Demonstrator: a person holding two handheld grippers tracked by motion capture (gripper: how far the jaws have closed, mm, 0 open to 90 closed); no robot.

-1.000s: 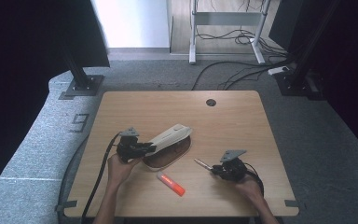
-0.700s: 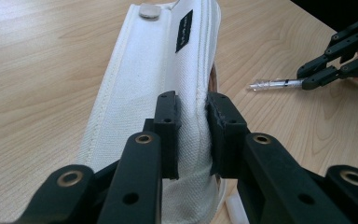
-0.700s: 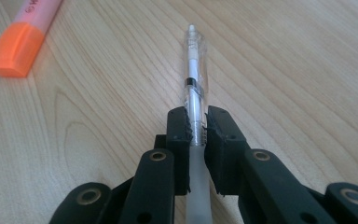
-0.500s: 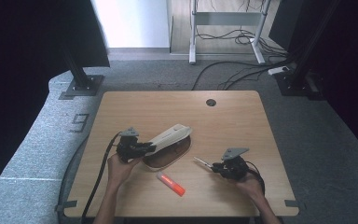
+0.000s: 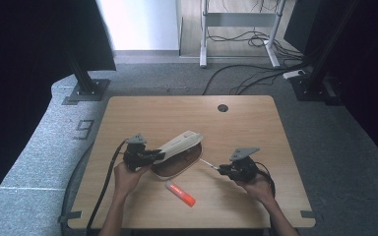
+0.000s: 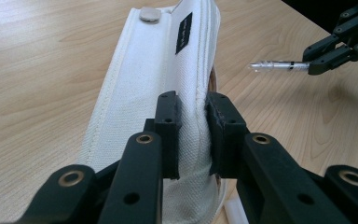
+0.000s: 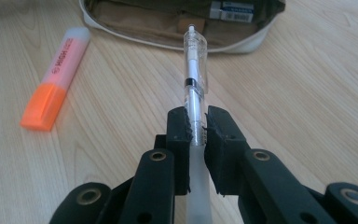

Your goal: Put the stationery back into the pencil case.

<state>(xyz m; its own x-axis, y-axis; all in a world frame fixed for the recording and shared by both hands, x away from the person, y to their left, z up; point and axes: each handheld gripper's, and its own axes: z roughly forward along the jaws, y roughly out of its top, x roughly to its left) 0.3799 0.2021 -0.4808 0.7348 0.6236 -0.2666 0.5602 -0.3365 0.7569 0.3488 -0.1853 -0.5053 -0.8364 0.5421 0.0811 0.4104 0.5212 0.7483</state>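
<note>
The clear pen (image 7: 193,79) sits pinched between the pads of the right hand-held gripper (image 7: 196,123), jaws clamped tight on its barrel, tip aimed at the open pencil case (image 7: 177,23) just ahead. The case lies mid-tabletop (image 5: 256,123), its brown inside showing, and its white flap (image 6: 158,70) is lifted up and back, gripped by the left hand-held gripper (image 6: 193,135), whose jaws squeeze the cloth edge. From the high view, the pen (image 5: 208,163) hangs just off the case's right rim, not touching it. An orange highlighter (image 5: 180,192) lies flat on the wood, just in front of the case, between the two hands.
</note>
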